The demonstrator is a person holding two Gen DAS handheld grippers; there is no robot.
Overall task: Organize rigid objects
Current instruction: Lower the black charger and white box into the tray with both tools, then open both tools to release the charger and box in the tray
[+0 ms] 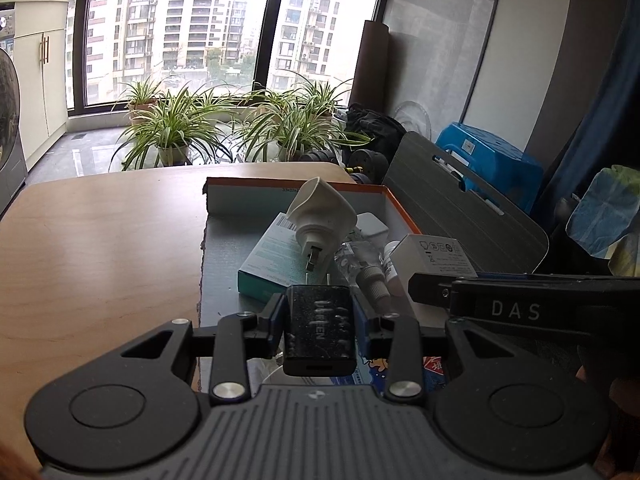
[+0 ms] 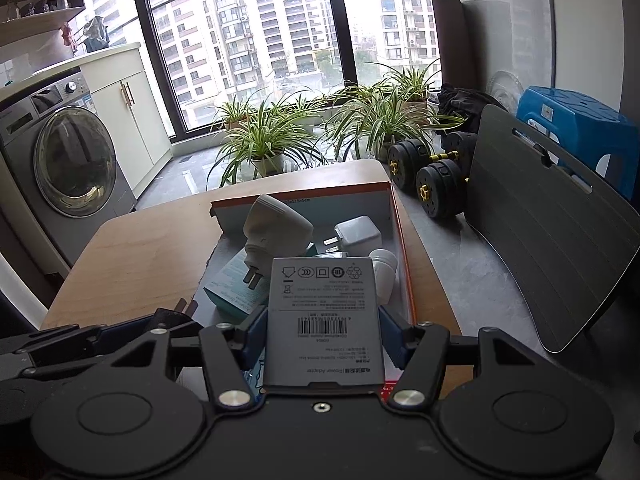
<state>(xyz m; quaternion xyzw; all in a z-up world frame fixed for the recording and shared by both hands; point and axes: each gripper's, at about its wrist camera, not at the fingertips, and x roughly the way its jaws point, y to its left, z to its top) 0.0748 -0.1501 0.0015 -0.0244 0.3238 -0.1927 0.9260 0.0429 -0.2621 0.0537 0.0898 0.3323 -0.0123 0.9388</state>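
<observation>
Squarely between left gripper (image 1: 319, 330) pads: black charger (image 1: 319, 330).

Black charger (image 1: 319, 328), grey barcoded box (image 2: 323, 324)

Bright window (image 1: 180, 28) backlight, fisheye-warped edges

A black charger (image 1: 319, 330) with two metal prongs pointing forward is held over the near edge of an open cardboard box (image 2: 394, 216) with an orange rim, and beside it a white power adapter box (image 2: 324, 320) with a barcode label is held over the same edge. Inside the box, a white plug adapter (image 2: 274, 226) leans tilted on a flat teal carton (image 1: 266, 258). A small white cube charger (image 2: 357, 236), a small clear bottle (image 1: 366, 270) and a white bottle (image 2: 385, 270) lie near them.
</observation>
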